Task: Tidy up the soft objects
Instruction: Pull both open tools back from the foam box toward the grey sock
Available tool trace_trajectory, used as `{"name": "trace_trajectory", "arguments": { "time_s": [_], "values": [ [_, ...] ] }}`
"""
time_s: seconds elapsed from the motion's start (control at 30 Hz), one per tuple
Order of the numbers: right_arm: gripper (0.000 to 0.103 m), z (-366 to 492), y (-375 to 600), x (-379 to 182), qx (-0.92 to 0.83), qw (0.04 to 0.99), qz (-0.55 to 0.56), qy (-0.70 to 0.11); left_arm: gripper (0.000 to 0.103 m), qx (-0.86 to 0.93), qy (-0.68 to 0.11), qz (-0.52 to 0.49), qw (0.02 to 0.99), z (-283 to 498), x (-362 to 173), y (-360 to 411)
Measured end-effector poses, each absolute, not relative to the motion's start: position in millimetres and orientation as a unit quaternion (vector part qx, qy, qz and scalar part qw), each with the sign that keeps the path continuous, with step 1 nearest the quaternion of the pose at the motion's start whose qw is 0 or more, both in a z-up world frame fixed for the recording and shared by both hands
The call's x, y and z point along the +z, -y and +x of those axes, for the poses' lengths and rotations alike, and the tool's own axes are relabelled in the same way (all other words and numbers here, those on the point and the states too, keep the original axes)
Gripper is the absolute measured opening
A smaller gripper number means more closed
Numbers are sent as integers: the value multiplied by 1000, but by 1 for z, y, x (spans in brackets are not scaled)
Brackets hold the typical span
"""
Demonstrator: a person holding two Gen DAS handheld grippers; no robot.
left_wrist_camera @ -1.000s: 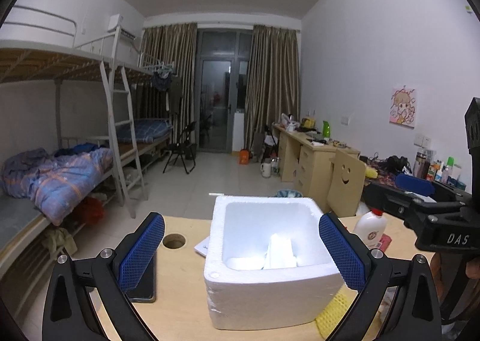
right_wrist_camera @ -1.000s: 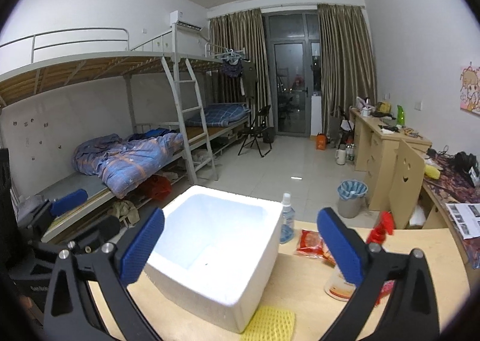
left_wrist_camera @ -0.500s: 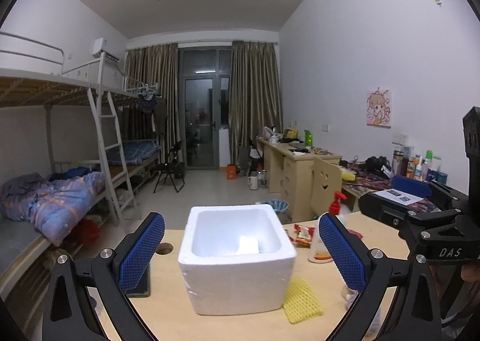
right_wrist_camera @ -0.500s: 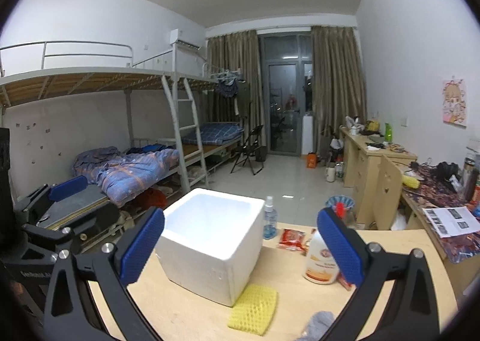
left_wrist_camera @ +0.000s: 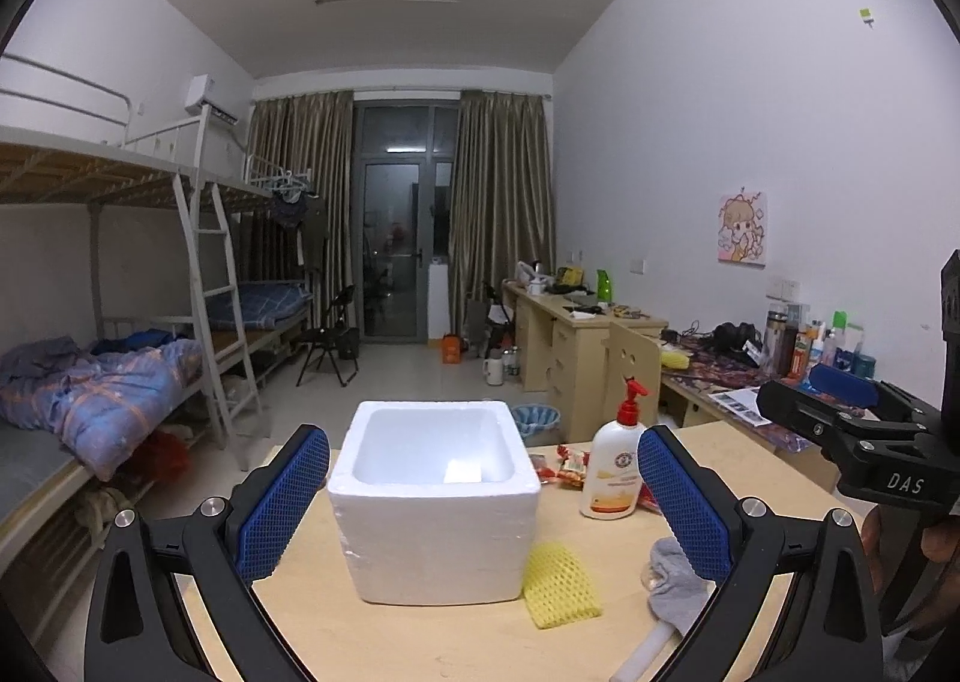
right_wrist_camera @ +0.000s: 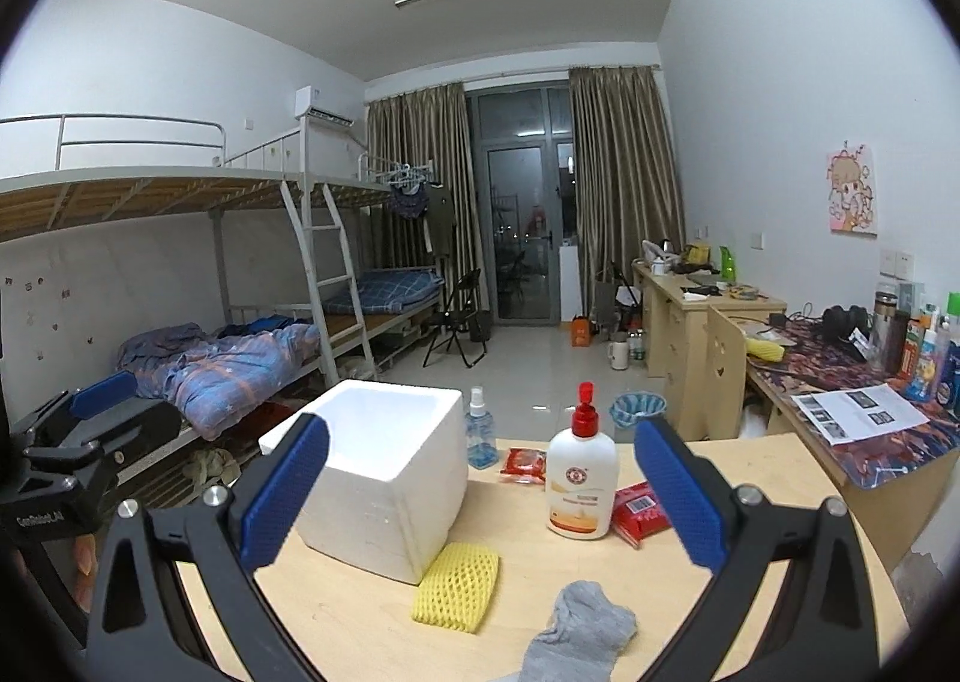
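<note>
A white foam box (left_wrist_camera: 435,496) (right_wrist_camera: 384,478) stands open-topped on the wooden table, with a pale white item low inside it. A yellow foam net (left_wrist_camera: 561,583) (right_wrist_camera: 457,586) lies against its near right corner. A grey sock (left_wrist_camera: 675,583) (right_wrist_camera: 582,631) lies on the table to the right of the net. My left gripper (left_wrist_camera: 483,508) is open, empty, held back from the box. My right gripper (right_wrist_camera: 480,502) is open too, empty, above the net and sock. The right gripper's body (left_wrist_camera: 852,430) shows at the left view's right edge.
A white lotion pump bottle (right_wrist_camera: 581,481) (left_wrist_camera: 612,472), red snack packets (right_wrist_camera: 642,511) and a small blue spray bottle (right_wrist_camera: 480,433) stand behind the soft items. A white tube (left_wrist_camera: 642,652) lies near the front edge. Bunk beds fill the left side, desks line the right wall.
Both grippers have pulled back and up from the foam box. The box looks smaller, and the lotion bottle, yellow net and grey sock have come into view.
</note>
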State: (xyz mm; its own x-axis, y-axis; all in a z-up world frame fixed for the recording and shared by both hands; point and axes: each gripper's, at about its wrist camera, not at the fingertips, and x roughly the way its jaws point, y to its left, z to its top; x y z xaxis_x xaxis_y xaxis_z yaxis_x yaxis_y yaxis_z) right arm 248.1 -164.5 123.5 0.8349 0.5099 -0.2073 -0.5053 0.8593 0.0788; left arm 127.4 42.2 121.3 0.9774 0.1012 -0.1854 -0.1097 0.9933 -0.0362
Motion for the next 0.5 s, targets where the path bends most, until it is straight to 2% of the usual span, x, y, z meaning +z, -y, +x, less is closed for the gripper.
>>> {"name": "trace_trajectory", "arguments": {
  "time_s": [0.5],
  "values": [
    [103, 226, 197, 100, 232, 967, 19, -103, 103, -8, -98, -36, 995, 125, 103, -18]
  ]
}}
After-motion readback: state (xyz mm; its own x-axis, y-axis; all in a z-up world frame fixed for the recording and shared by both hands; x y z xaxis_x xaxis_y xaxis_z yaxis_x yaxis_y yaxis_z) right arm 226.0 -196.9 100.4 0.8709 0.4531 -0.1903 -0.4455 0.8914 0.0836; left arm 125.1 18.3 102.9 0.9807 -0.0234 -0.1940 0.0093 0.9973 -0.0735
